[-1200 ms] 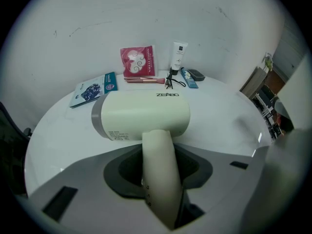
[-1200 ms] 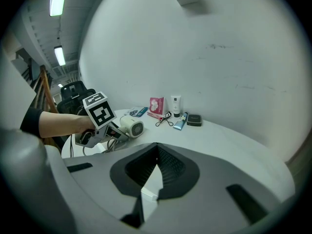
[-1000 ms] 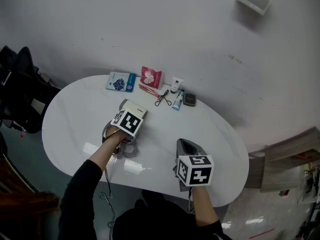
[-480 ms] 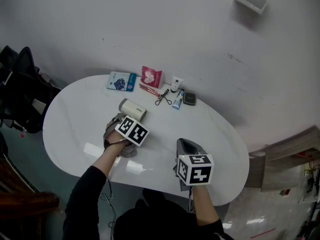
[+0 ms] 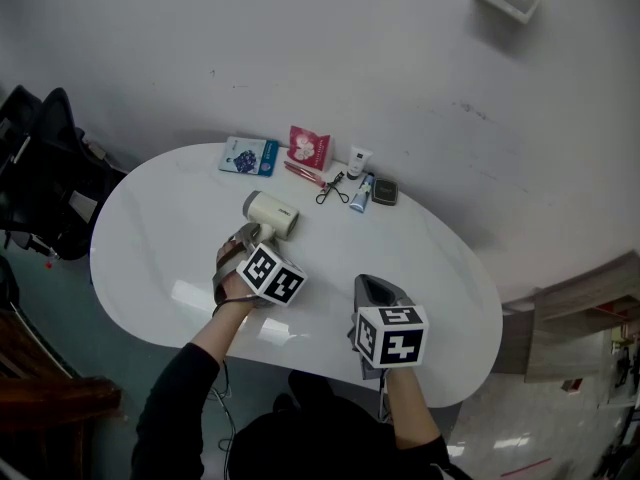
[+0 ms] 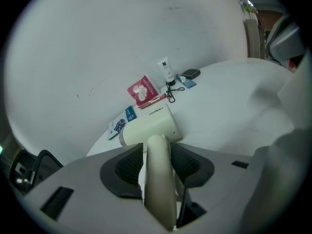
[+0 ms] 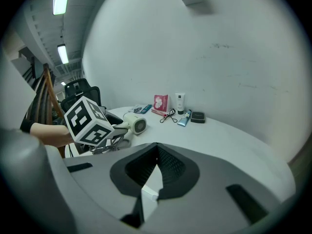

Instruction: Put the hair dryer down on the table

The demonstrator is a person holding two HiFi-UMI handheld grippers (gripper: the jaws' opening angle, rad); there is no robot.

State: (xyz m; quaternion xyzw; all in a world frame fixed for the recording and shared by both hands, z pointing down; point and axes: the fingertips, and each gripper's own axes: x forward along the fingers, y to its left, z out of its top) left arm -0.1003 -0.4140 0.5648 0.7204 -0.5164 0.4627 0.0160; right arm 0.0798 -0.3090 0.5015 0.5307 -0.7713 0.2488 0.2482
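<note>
Mostly white oval table (image 5: 430, 268), plain wall (image 5: 300, 48)

Clutter (image 5: 310, 148) along far edge; table (image 5: 440, 268) rt open.

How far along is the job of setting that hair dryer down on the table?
Nearly finished. Done: the dryer lies on the table. In hand: the left gripper has just been opening its fingers, and the handle sits between them, not squeezed. Left: draw that gripper clear of the handle. The right gripper waits nearby, empty.
</note>
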